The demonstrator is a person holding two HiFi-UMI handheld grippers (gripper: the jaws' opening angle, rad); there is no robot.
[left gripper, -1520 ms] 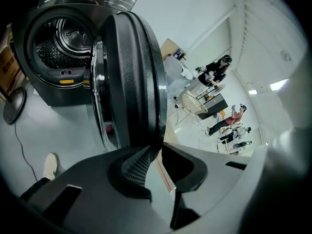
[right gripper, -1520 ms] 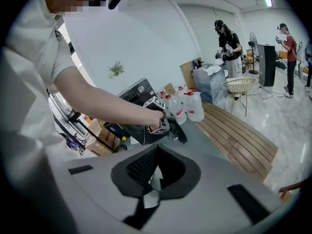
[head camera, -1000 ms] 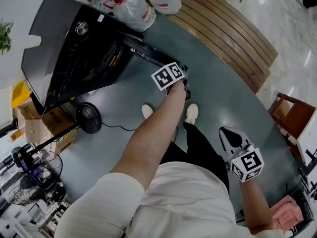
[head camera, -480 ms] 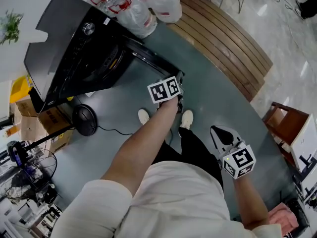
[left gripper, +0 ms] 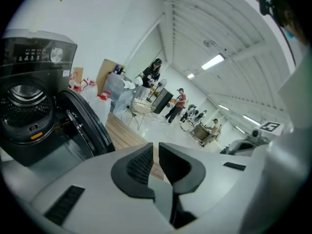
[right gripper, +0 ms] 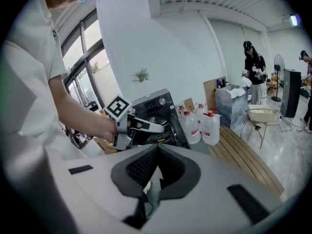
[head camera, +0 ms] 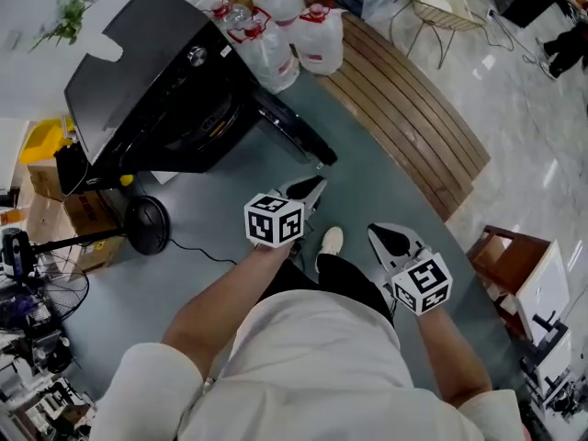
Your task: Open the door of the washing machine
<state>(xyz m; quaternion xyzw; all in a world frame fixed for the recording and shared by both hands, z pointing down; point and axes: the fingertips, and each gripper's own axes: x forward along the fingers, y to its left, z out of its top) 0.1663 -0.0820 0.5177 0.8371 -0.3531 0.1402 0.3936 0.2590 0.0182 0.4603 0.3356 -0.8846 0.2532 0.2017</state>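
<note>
Washing machine (head camera: pixel 138 90) at upper left; its door (head camera: pixel 296 133) stands swung out, long edge running toward us. Our left gripper (head camera: pixel 315 186), jaws nearly together on nothing, lies just short of the door's free end. Our right gripper (head camera: pixel 377 232), likewise closed and empty, lies farther off.

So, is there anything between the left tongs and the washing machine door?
Nothing visible. In the head view only bare floor lies between the left tongs and the door, which already stands open on the washing machine.
</note>
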